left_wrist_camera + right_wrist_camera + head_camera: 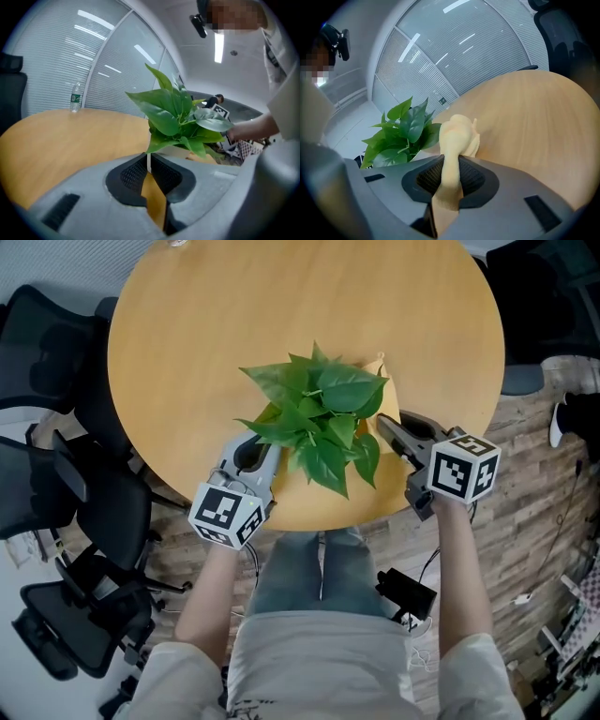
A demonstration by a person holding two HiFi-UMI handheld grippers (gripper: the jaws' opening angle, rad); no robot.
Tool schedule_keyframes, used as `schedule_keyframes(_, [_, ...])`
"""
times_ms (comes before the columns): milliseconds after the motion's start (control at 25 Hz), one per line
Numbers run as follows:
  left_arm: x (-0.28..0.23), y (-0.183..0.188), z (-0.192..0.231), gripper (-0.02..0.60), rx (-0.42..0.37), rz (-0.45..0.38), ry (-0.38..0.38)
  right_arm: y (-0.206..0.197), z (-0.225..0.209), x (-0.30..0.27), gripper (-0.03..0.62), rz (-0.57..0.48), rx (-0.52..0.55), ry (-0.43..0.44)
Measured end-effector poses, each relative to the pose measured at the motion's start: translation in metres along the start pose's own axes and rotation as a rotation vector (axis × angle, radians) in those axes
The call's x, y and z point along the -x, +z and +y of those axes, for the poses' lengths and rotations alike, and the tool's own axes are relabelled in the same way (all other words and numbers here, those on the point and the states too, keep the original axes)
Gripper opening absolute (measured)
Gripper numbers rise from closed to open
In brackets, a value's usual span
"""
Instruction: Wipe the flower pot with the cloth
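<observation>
The leaves (319, 418) are covering the pot (174, 151) entirely in the head view. In the left gripper view they are leaving only a pale strip of it showing, plus the thin white rim pinched in the left gripper (149, 165). The leaves are also hiding most of the cloth (381, 371) in the head view, and the top edge there is cutting off the table (187, 334) and the bottle (175, 243), whose label is appearing too small to read.
</observation>
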State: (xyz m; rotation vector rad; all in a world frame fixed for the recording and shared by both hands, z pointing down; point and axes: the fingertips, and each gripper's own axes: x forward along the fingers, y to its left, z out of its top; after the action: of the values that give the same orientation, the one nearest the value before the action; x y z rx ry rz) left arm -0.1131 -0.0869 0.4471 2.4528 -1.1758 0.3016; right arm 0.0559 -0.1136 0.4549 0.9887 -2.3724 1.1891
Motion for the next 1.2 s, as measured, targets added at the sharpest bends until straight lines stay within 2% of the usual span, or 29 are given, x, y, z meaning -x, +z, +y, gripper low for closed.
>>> schedule_keyframes(80, [0.001,-0.002,-0.002,0.05,-0.071,0.013,-0.046,0.001,0.0,-0.001,0.074,0.006,0.01,0.007])
schedule_keyframes(160, [0.001,-0.004,-0.005,0.153,-0.107,0.024,-0.106,0.002,0.001,-0.001,0.074,0.014,0.016,0.016])
schedule_keyframes(200, [0.0,-0.005,-0.007,0.179,-0.126,0.029,-0.136,0.001,0.001,-0.001,0.074,0.018,0.018,0.02])
schedule_keyframes(400, [-0.012,-0.005,-0.024,0.244,-0.274,0.049,-0.259,0.0,0.002,-0.004,0.074,0.039,0.036,0.037])
schedule_keyframes(480, [-0.016,-0.004,-0.029,0.264,-0.3,0.053,-0.292,0.0,0.005,-0.006,0.074,0.053,0.061,0.042])
schedule_keyframes(760, [-0.022,-0.007,-0.042,0.27,-0.307,0.051,-0.346,-0.006,0.02,-0.014,0.074,0.099,0.139,0.091])
schedule_keyframes(960, [-0.02,-0.008,-0.039,0.27,-0.242,0.058,-0.322,-0.006,0.029,-0.021,0.074,0.092,0.148,0.112])
schedule_keyframes(1200, [-0.027,-0.009,-0.043,0.27,-0.22,0.044,-0.3,-0.01,0.025,-0.016,0.074,0.083,0.156,0.118])
